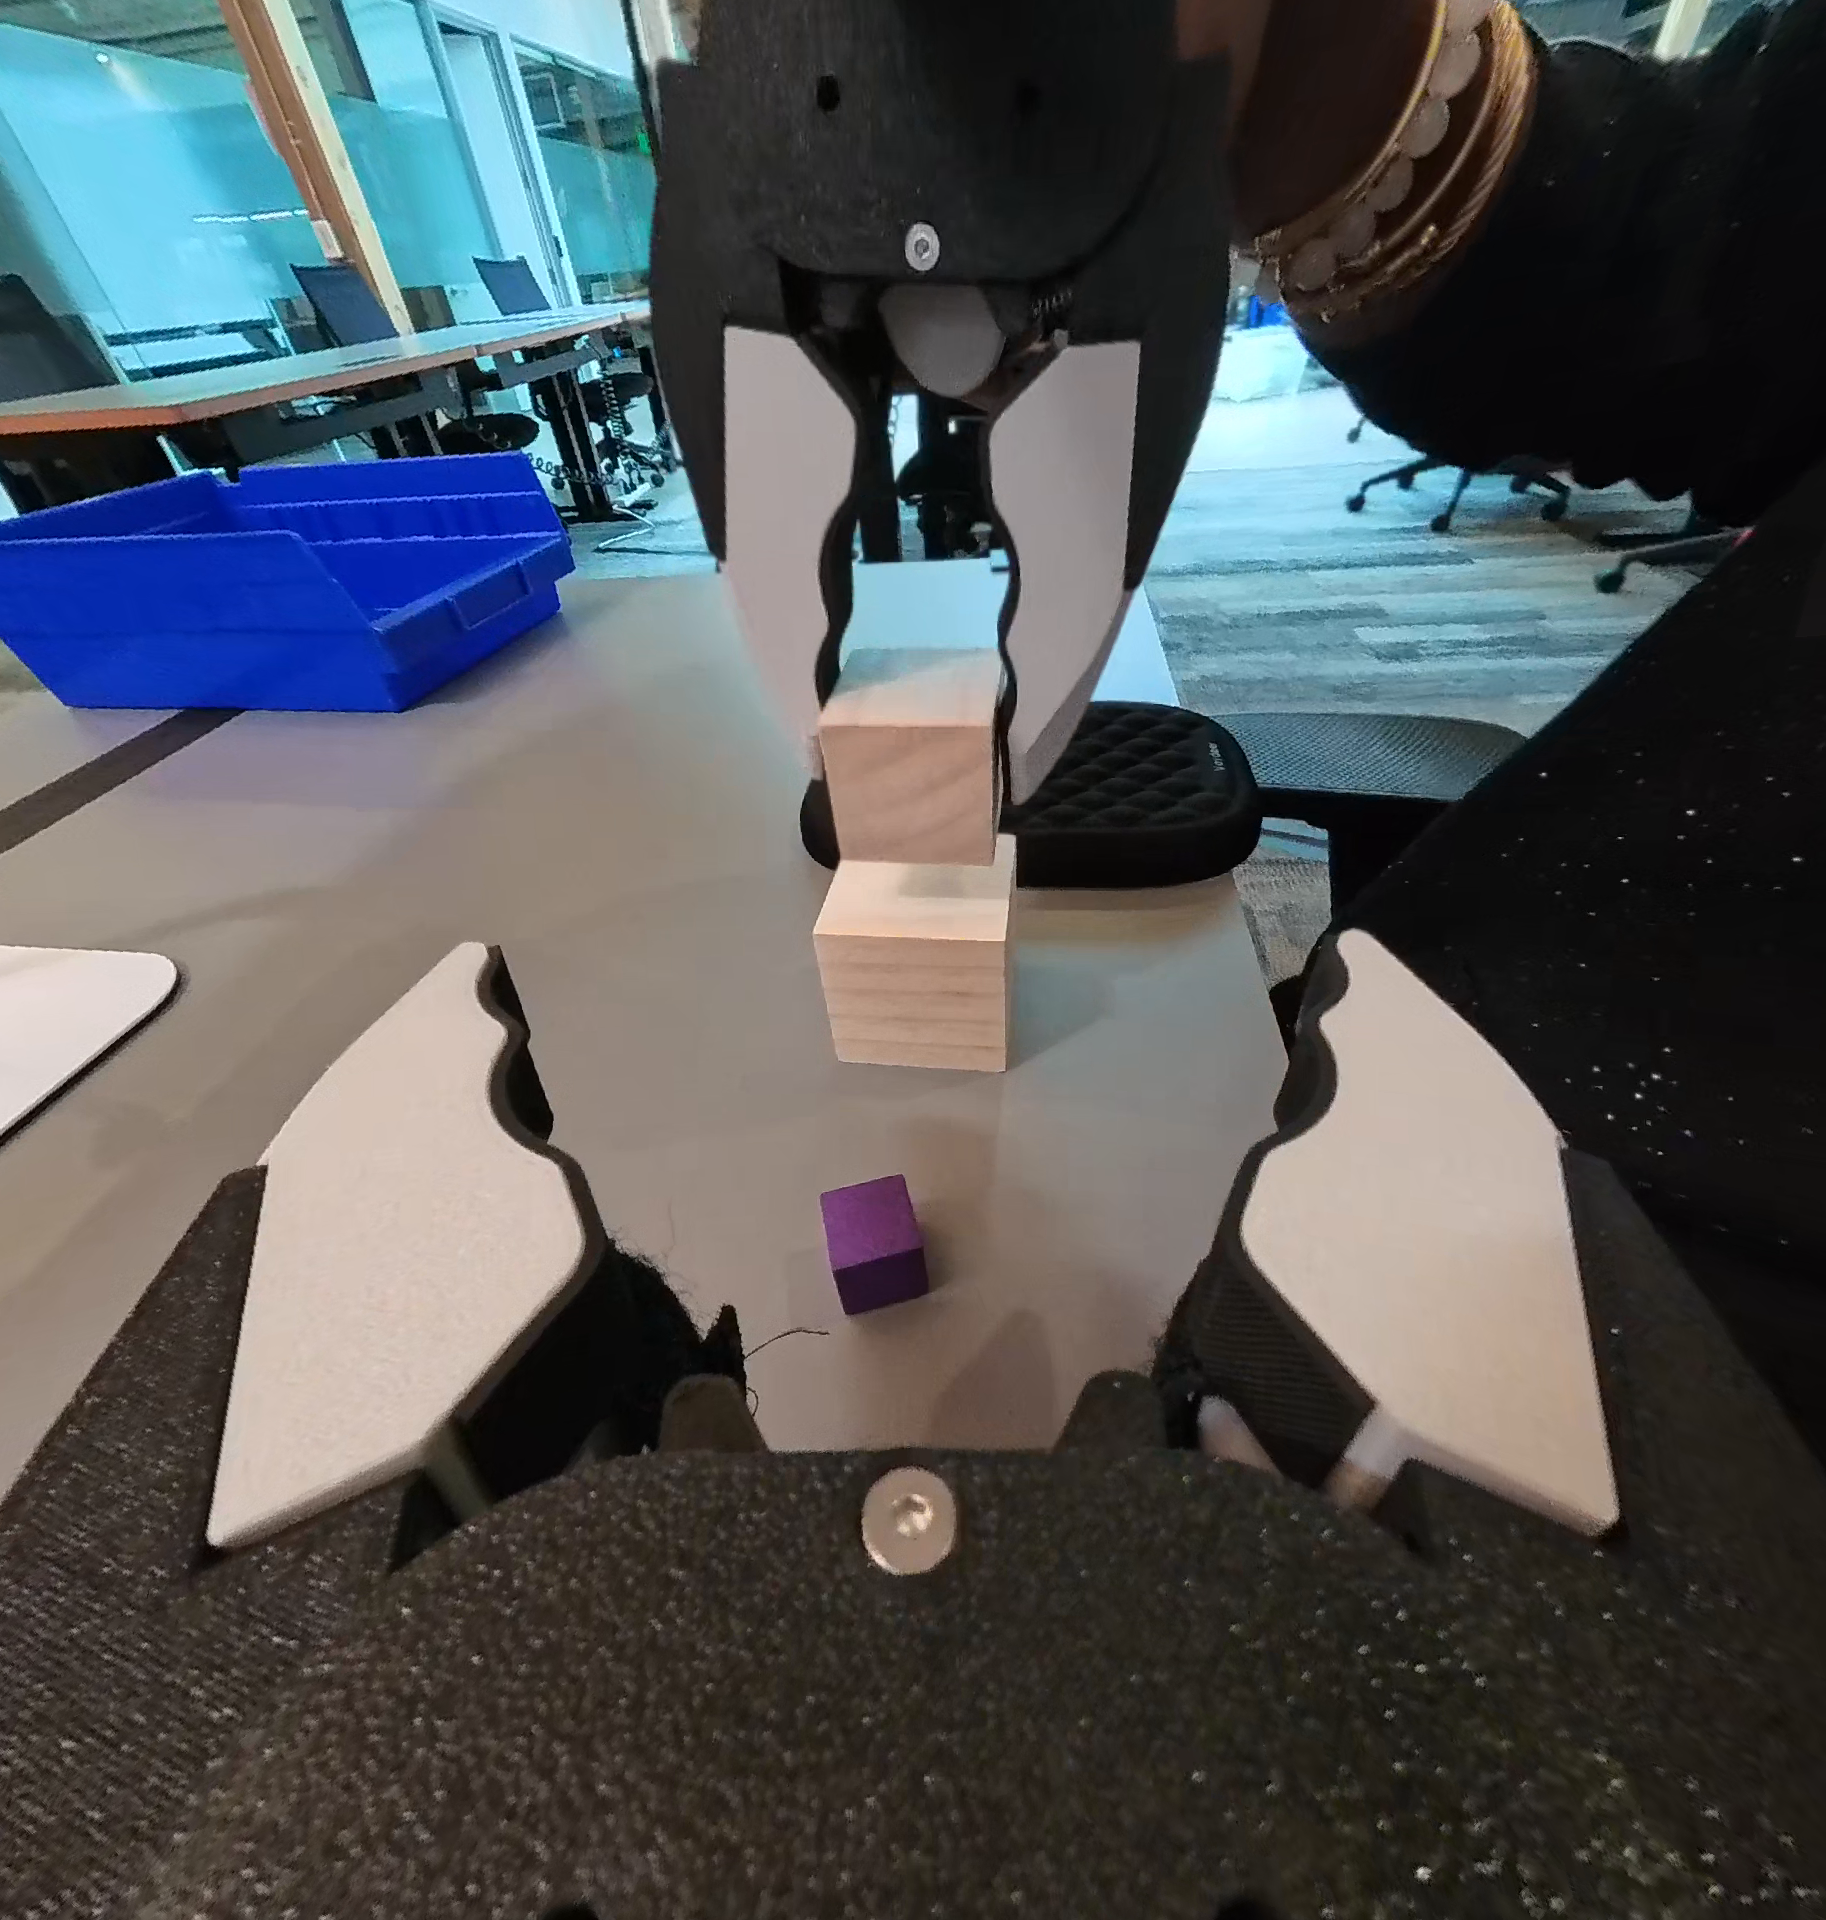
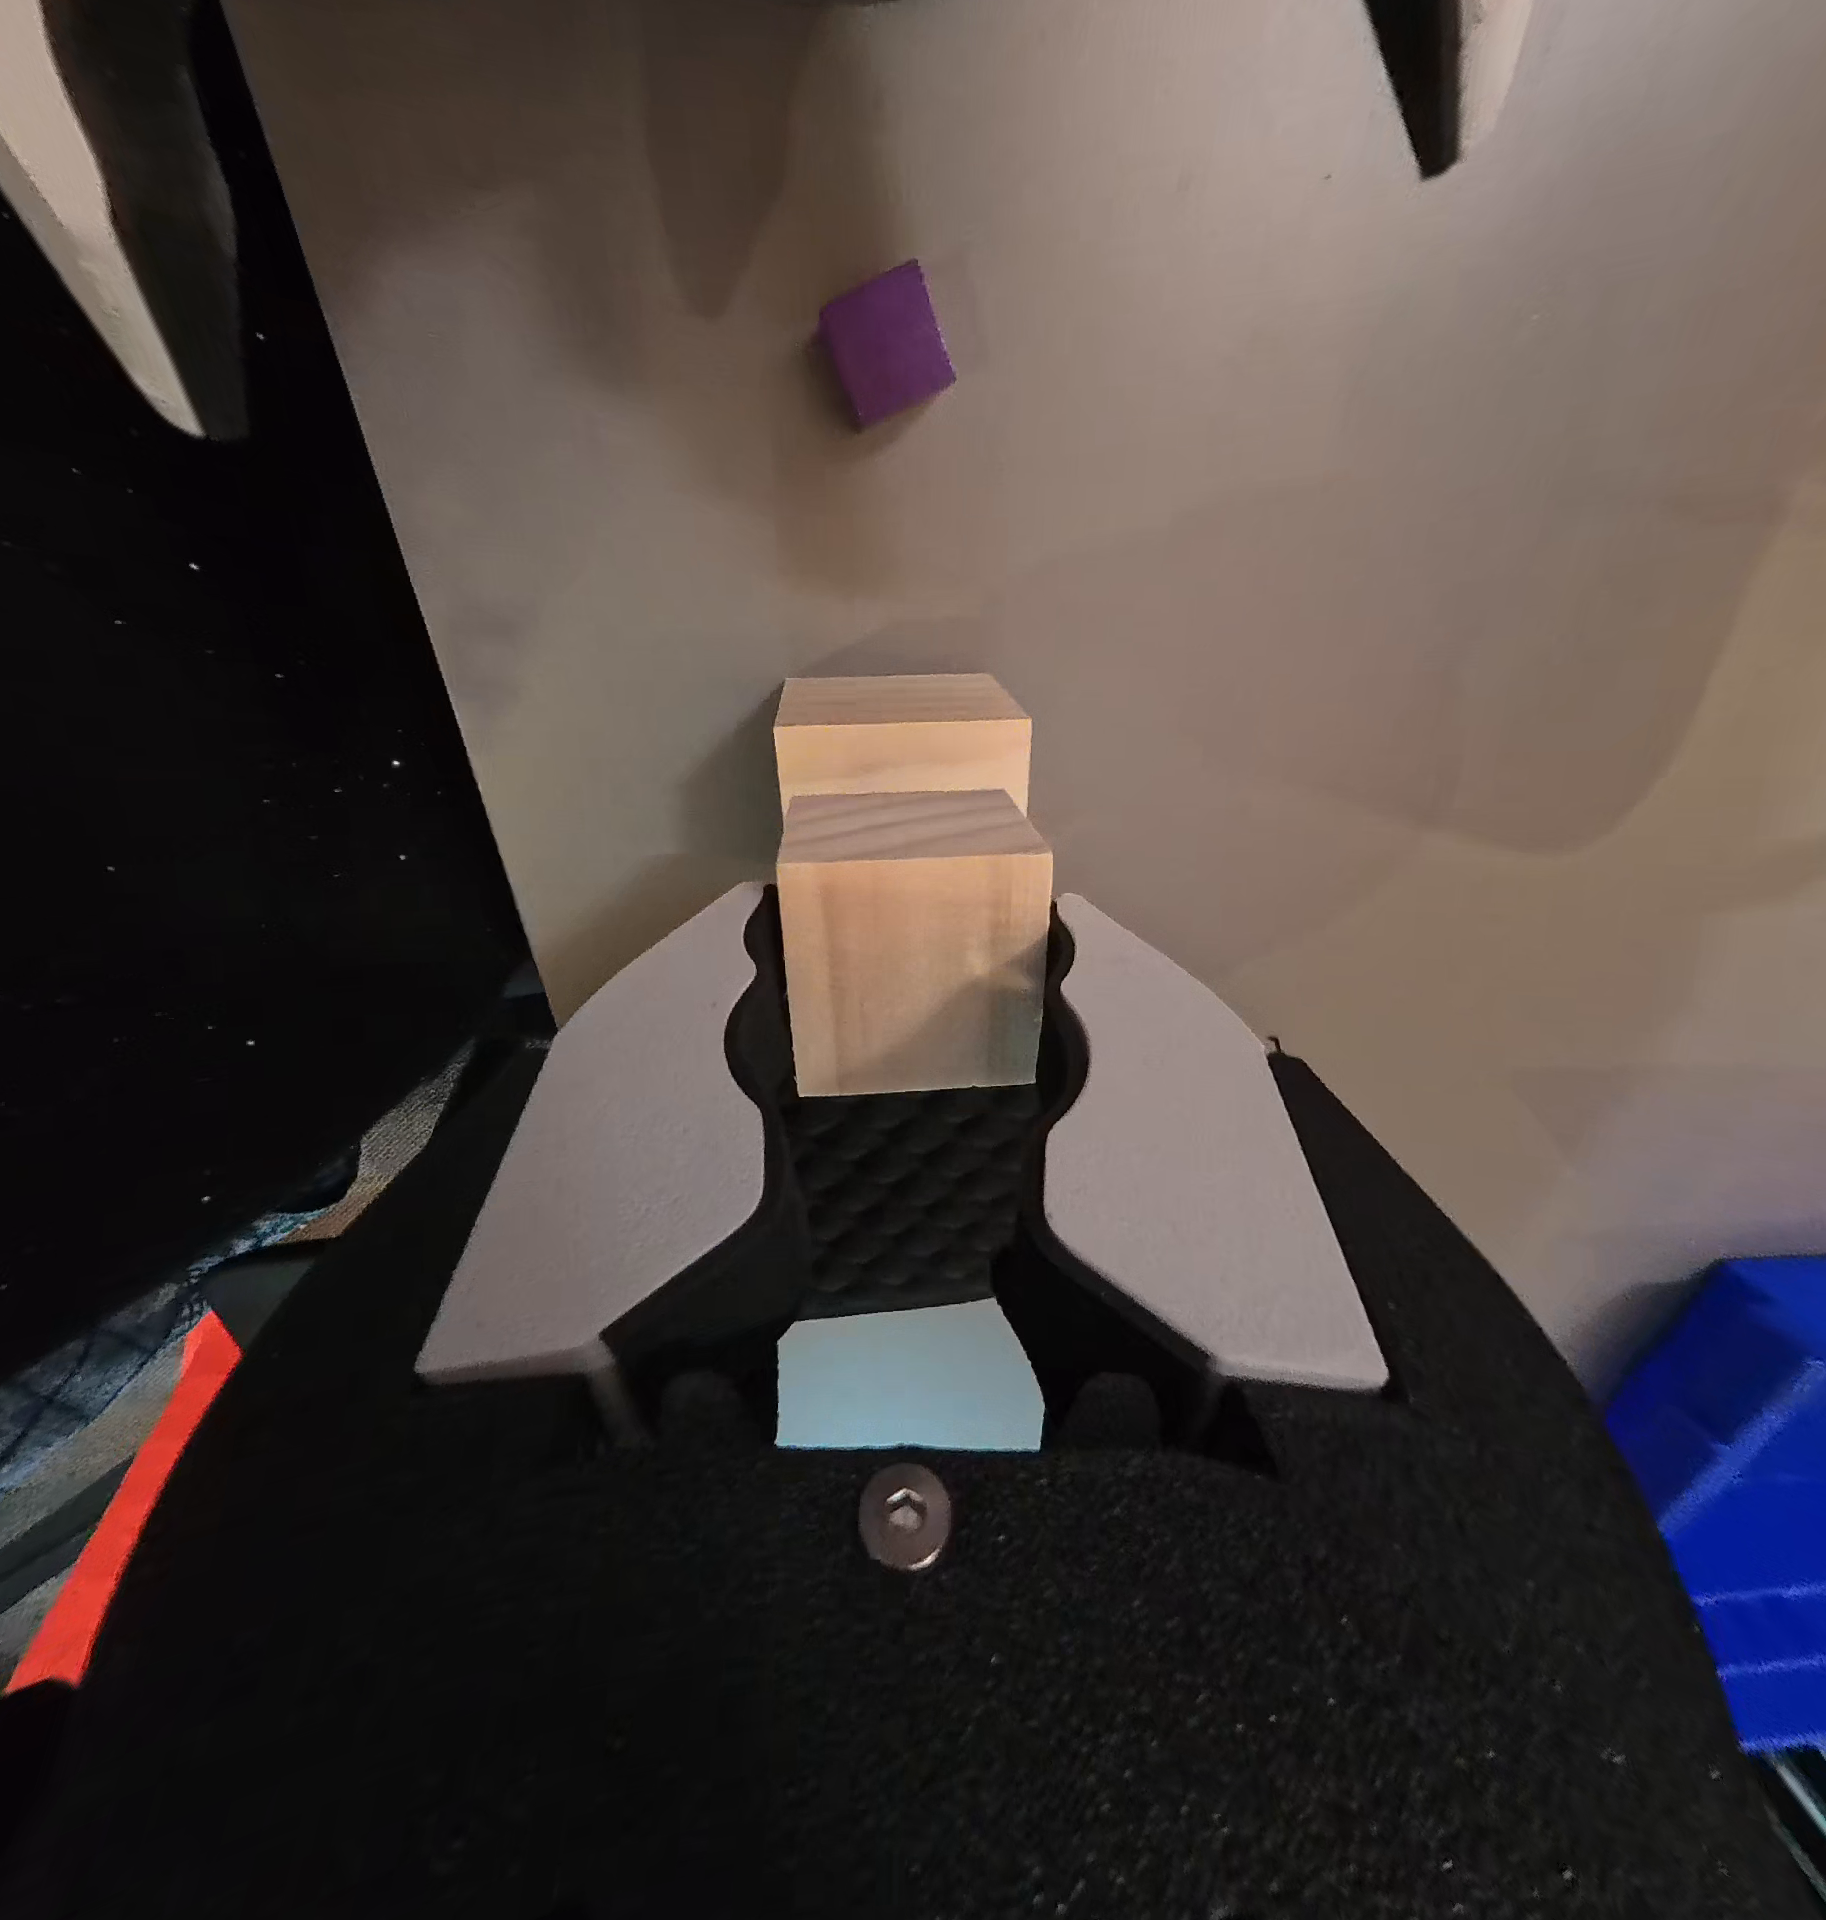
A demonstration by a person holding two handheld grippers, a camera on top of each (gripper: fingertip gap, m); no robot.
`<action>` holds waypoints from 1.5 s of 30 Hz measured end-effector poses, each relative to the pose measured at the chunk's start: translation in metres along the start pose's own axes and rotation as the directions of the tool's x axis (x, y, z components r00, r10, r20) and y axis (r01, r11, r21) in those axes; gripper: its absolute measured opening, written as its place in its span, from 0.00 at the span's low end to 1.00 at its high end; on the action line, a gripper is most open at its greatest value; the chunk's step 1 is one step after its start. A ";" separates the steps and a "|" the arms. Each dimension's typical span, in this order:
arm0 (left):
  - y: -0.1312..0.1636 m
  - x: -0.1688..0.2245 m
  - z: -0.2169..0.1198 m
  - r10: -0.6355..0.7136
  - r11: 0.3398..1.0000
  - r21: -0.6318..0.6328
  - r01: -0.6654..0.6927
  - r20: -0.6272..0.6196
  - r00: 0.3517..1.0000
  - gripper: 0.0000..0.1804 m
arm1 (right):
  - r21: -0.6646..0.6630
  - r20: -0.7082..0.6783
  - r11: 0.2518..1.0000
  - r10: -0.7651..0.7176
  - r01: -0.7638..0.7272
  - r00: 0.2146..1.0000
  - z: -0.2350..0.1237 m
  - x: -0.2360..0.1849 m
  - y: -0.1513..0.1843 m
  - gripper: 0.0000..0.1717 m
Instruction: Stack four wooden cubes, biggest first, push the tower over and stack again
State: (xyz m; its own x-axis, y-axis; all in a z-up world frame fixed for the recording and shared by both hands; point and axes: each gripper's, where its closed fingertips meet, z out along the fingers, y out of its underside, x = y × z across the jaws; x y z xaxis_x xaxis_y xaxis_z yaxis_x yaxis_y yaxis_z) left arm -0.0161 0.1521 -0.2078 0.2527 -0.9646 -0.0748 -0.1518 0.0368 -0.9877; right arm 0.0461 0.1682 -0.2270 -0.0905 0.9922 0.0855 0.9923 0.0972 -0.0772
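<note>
Grey desk (image 1: 597, 894) fills the middle of the frame, with a blue bin (image 1: 265, 582) at upper left. Right tongs (image 1: 914, 727) come down from the top, clamped on a pale wooden block (image 1: 909, 769) just over a second block (image 1: 919, 977). It looks stiff, light and smooth, best gripped by its flat sides. Left tongs (image 1: 909, 1049) are spread wide apart, holding nothing, with a small purple cube (image 1: 876, 1245) low in the middle.

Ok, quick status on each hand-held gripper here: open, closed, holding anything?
Left hand-held gripper: open wide, holding nothing; a purple cube sits on the table between its fingers.
Right hand-held gripper: closed on a wooden block, just above a second wooden block.
</note>
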 end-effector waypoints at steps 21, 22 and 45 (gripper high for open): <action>0.000 0.000 0.000 -0.008 1.000 0.000 0.008 -0.006 1.000 0.76 | 0.009 0.019 1.000 0.014 -0.014 1.000 0.019 0.001 0.000 0.27; 0.000 0.000 0.000 -0.007 1.000 0.000 0.007 -0.006 1.000 0.76 | 0.008 0.019 1.000 0.015 -0.015 1.000 0.019 0.001 0.000 0.27; -0.027 0.002 -0.029 -0.008 0.966 0.256 0.015 -0.031 0.999 0.81 | 0.017 -0.031 0.939 -0.344 0.344 0.939 0.003 -0.010 -0.082 0.32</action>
State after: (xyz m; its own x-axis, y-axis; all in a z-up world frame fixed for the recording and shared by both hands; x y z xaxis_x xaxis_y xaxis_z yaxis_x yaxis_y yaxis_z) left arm -0.0390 0.1419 -0.1777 0.2240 -0.9725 -0.0631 0.1022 0.0878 -0.9909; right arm -0.0342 0.1505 -0.2246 -0.4232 0.8955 0.1378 0.8989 0.4340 -0.0602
